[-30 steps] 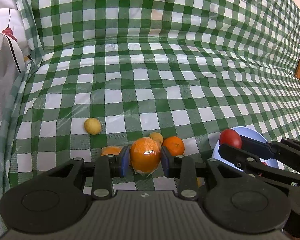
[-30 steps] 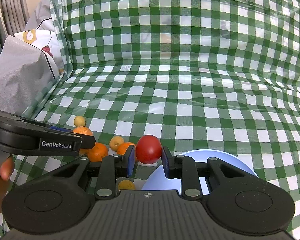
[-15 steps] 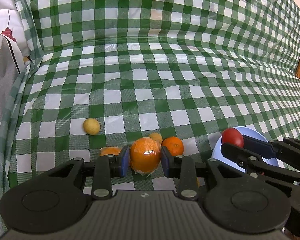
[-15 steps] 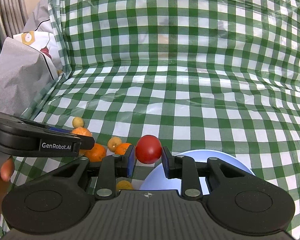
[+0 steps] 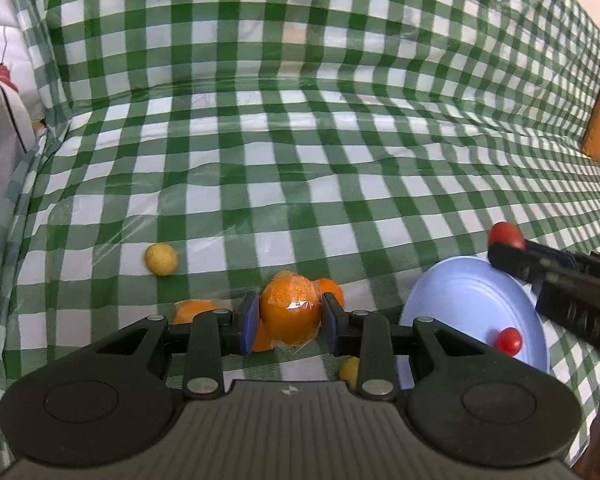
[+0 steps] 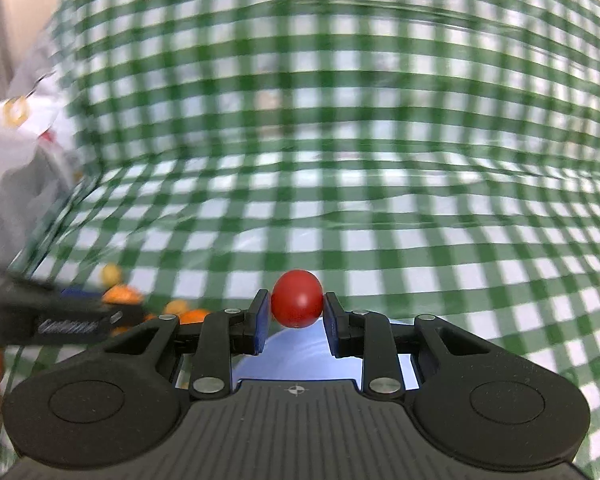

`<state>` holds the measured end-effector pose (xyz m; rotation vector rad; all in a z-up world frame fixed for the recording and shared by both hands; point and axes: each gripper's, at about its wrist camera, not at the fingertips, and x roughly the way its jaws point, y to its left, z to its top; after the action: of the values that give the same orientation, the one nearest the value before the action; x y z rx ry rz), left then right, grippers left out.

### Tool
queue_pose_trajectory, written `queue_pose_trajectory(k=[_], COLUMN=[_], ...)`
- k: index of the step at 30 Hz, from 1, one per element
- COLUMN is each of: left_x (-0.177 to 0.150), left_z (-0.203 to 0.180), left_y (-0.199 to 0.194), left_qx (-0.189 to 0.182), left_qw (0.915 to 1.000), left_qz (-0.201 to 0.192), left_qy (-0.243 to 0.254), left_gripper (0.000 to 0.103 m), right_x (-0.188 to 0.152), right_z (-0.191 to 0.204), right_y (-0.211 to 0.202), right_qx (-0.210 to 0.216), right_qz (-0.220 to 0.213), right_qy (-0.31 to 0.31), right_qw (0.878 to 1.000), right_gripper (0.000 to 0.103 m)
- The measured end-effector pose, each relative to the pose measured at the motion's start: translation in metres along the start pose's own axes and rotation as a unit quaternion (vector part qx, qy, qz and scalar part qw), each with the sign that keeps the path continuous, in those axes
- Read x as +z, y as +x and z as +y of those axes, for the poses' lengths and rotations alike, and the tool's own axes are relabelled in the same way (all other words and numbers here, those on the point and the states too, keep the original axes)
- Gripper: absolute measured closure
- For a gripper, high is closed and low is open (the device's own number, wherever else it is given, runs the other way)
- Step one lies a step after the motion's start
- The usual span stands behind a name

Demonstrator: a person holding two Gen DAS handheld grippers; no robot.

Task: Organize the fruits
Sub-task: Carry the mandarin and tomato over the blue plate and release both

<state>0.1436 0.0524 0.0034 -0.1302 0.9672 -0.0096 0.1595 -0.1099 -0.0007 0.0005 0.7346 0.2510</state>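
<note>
A wrapped orange (image 5: 291,312) is clamped between the left gripper (image 5: 290,322) pads; a red tomato (image 6: 297,298) is pinched narrowly by the right gripper (image 6: 296,320), above the blue plate (image 5: 452,300) beneath its fingers.

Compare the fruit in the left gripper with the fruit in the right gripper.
The wrapped orange in the left gripper is orange, larger and covered in clear film; the red tomato in the right gripper is red, smaller, smooth and bare. Both are roundish and clamped between blue pads.
</note>
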Motion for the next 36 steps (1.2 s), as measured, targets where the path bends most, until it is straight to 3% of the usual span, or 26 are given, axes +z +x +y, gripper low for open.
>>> queue_pose_trajectory(k=[8, 17, 26, 36], left_x=[-0.009, -0.037, -0.045, -0.046], left_z=[-0.031, -0.080, -0.103, -0.099], left_y=[-0.012, -0.014, -0.005, -0.005], left_qx=[-0.073, -0.152, -0.154, -0.153], left_qw=[0.9963, 0.9803, 0.9754, 0.9756], left_qz=[-0.012, 0.012, 0.025, 0.026], left_qy=[0.043, 0.125, 0.156, 0.155], left_gripper=[0.067, 0.067, 0.067, 0.067], right_x=[0.001, -0.003, -0.004, -0.004], right_z=[-0.046, -0.056, -0.058, -0.058], right_y=[0.002, 0.005, 0.008, 0.010], right_qx=[-0.042, -0.051, -0.056, -0.054], right_qz=[0.012, 0.024, 0.032, 0.035], right_qy=[0.067, 0.069, 0.070, 0.066], right_qw=[0.997, 0.996, 0.995, 0.996], right_gripper=[0.074, 0.074, 0.074, 0.074])
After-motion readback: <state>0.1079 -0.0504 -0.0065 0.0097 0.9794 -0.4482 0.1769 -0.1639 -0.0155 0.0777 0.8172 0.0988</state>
